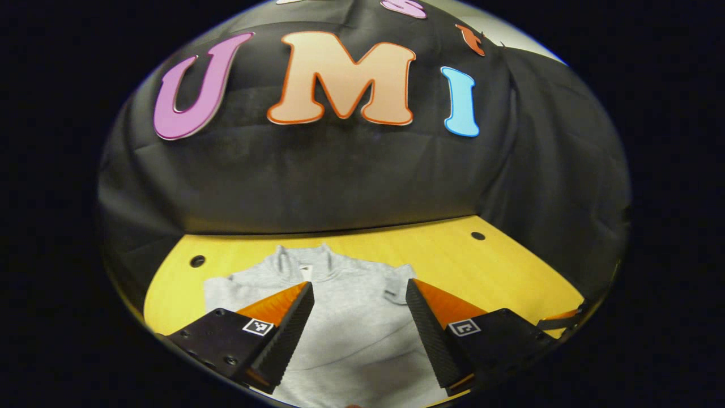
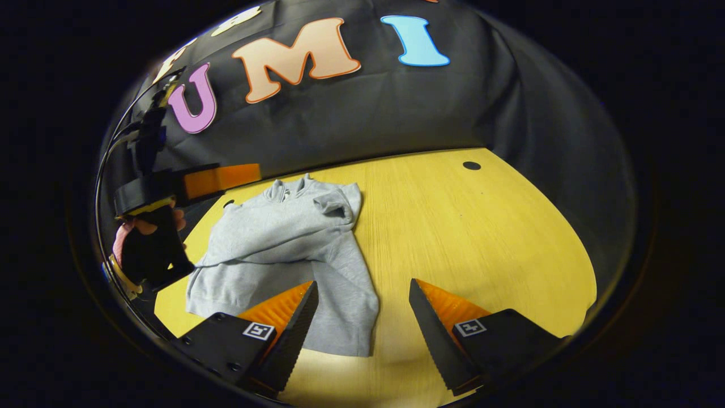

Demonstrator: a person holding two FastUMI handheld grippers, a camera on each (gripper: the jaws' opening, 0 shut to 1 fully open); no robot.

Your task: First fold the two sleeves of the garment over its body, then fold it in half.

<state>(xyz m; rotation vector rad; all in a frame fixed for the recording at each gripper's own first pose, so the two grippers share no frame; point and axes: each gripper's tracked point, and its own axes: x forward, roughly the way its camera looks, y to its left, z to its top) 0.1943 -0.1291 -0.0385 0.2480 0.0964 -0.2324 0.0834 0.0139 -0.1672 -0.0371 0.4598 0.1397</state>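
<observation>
Grey garment [image 2: 294, 249] on tabletop [image 2: 464, 238] soft, limp, light; sleeves folded in; pinch hem corners; left gripper [image 1: 359, 317], right gripper [image 2: 362, 317] both wide, empty

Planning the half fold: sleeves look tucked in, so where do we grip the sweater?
Likely the bottom hem of the grey sweater, coming from the near edge. It lies flat, collar far, hem nearest both open grippers: left, right, one per corner.
</observation>
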